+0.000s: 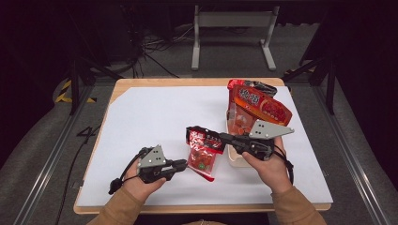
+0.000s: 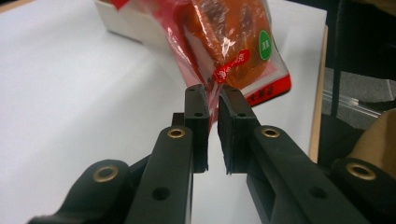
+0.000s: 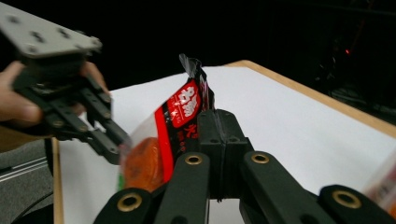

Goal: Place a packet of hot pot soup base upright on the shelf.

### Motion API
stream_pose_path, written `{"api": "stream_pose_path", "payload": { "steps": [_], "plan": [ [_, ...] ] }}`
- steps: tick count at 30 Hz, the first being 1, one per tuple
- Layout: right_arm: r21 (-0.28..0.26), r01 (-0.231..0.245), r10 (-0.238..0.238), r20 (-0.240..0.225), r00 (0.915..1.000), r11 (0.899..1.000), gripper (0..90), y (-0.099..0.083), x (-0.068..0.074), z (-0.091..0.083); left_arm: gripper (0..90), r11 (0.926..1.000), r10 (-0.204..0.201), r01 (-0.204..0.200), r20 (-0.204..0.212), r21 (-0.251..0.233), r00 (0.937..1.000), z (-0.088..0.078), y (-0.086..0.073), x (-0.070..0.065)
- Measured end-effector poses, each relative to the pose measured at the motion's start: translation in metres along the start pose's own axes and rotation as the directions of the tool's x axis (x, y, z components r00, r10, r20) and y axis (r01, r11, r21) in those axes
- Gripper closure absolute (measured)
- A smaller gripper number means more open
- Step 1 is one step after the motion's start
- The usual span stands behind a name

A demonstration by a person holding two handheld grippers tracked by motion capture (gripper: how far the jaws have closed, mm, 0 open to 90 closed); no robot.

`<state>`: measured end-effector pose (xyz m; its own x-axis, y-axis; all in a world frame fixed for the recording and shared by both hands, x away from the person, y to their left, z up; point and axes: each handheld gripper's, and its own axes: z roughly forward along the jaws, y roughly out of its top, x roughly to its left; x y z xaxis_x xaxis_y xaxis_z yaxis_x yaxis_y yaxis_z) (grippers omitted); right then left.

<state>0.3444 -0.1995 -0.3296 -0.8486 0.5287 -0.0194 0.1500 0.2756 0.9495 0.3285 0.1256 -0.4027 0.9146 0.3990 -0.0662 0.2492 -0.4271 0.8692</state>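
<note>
Held between both grippers, a small red snack packet point(image 1: 202, 151) hangs above the white-covered table point(image 1: 155, 122), nearer the table's near edge than its far edge and roughly midway between the left and right edges. The right gripper point(image 1: 220, 137) is clamped on the packet's dark upper edge; in the right gripper view its jaws are pressed flat together with the printed red film point(image 3: 180, 116) caught between them. The left gripper point(image 1: 185, 164) is set at the packet's lower left corner. In the left gripper view a thin gap is seen between its jaws, and the clear sealed edge of the packet point(image 2: 224, 56) runs into that gap; whether the pads press on the film cannot be told. Orange-red pieces are visible through the packet's clear window.

A shallow pale cardboard box point(image 1: 233, 157) is placed towards the table's right edge, just beside the right hand point(image 1: 268, 168). Larger red snack bags point(image 1: 258, 105) are stacked in it, leaning towards the far right corner. The left hand point(image 1: 141, 185) is kept close to the near edge.
</note>
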Motion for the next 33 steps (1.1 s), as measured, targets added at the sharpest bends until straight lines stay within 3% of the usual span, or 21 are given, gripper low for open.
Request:
{"api": "stream_pose_path", "payload": {
  "steps": [5, 11, 19, 21, 26, 29, 33],
  "plan": [
    [-0.033, 0.046, -0.049, -0.074, 0.9961, 0.998, 89.8, 0.006, 0.010, 0.001, 80.9, 0.9997, -0.022, 0.022, -0.004, 0.013, 0.9998, 0.001, -0.006, 0.009],
    [-0.025, 0.082, -0.084, -0.101, 0.9913, 0.996, 89.8, 0.010, 0.018, 0.002, 73.4, 0.9986, -0.054, 0.054, 0.001, 0.003, 0.9986, 0.002, -0.009, 0.014],
    [-0.021, 0.089, -0.090, -0.117, 0.9890, 0.996, 89.8, 0.009, 0.017, 0.003, 41.4, 0.9934, -0.088, 0.084, -0.049, -0.078, 0.9949, -0.006, -0.005, 0.021],
    [-0.025, 0.092, -0.095, -0.125, 0.9876, 0.995, 89.8, 0.010, 0.018, 0.003, 34.5, 0.9908, -0.086, 0.079, -0.057, -0.110, 0.9947, -0.008, -0.003, 0.022],
    [-0.027, 0.107, -0.110, -0.151, 0.9824, 0.994, 89.8, 0.012, 0.022, 0.002, 25.9, 0.9813, -0.045, 0.041, -0.018, -0.188, 0.9988, -0.017, 0.009, 0.022],
    [-0.027, 0.116, -0.119, -0.158, 0.9803, 0.993, 89.8, 0.013, 0.024, 0.002, 25.9, 0.9738, -0.017, 0.023, 0.029, -0.226, 0.9994, -0.019, 0.018, 0.020],
    [-0.026, 0.121, -0.124, -0.168, 0.9779, 0.992, 89.8, 0.012, 0.025, 0.003, 26.6, 0.9688, 0.004, 0.009, 0.049, -0.248, 0.9988, -0.018, 0.026, 0.019]
  ]
}}
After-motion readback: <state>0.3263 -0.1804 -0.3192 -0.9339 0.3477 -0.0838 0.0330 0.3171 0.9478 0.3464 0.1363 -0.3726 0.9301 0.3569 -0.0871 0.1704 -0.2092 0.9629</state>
